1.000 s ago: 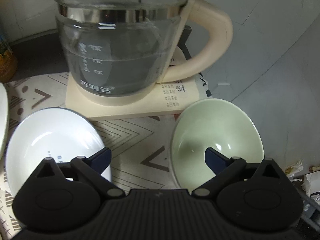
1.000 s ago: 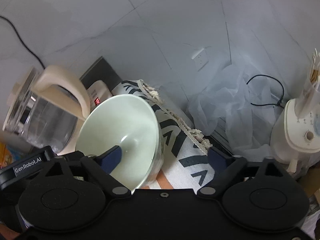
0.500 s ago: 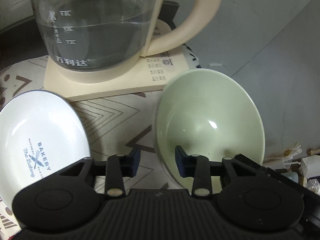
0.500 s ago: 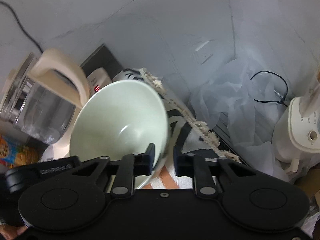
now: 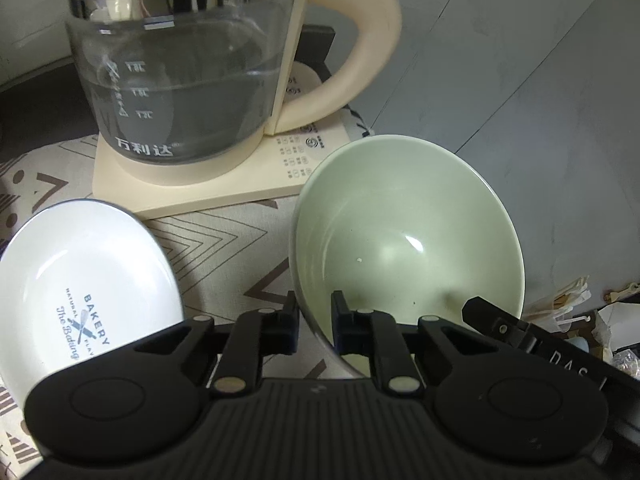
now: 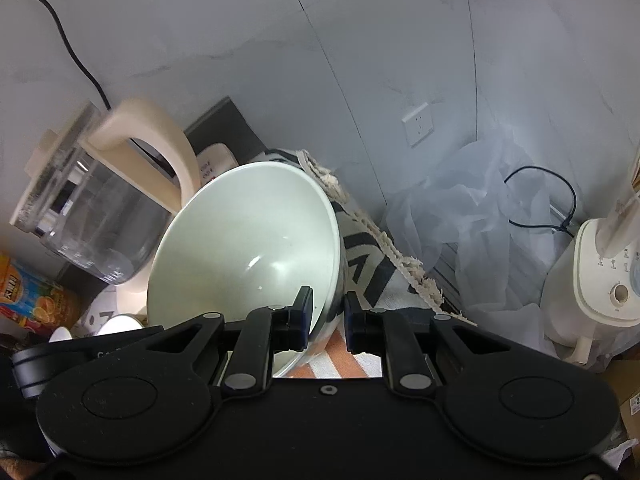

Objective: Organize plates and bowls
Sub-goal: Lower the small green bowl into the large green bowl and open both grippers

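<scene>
Where both claws pinch: green bowl's point(image 5: 408, 236) rim.

One green bowl point(image 5: 408, 236) is sitting by one white dish point(image 5: 84, 280). One glass kettle point(image 5: 180, 72) is standing behind. Two grippers are showing.

Home kitchen corner | glass kettle point(image 5: 180, 92) with water on cream base, standing on a patterned cloth point(image 5: 224, 248) | bowls point(image 5: 408, 248) beside it (one white, printed "Bakery") | marble-look wall point(image 6: 240, 60) with socket point(image 6: 418, 124) | cream appliance point(image 6: 600, 280), snack packet point(image 6: 28, 292)
</scene>
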Demonstrator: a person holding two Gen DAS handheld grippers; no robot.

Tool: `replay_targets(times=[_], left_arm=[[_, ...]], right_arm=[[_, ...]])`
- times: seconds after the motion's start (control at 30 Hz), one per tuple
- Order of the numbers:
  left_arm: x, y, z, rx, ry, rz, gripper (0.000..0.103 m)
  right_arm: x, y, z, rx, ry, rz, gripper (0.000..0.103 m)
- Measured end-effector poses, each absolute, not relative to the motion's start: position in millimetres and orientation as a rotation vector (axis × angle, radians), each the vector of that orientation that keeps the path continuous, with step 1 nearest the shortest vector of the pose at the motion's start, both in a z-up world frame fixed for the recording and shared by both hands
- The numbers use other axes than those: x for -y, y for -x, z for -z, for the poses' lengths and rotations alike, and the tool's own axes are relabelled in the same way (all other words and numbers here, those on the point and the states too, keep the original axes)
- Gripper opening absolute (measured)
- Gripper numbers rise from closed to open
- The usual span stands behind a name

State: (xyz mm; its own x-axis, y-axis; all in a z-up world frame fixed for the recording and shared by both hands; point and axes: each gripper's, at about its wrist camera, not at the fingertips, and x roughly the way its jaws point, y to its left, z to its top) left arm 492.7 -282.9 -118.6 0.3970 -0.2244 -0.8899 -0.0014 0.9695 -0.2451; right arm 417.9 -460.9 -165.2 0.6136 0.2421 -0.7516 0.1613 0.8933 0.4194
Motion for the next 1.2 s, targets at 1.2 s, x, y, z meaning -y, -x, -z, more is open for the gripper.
replay_targets(times=[1.2], left_arm=[[190.1,-366.8,46.3,-1.048,0.271,0.126,0.014]], right_arm=[[399.0,-297.2,90.7,-0.782,-0.434,-0.111,0.017]])
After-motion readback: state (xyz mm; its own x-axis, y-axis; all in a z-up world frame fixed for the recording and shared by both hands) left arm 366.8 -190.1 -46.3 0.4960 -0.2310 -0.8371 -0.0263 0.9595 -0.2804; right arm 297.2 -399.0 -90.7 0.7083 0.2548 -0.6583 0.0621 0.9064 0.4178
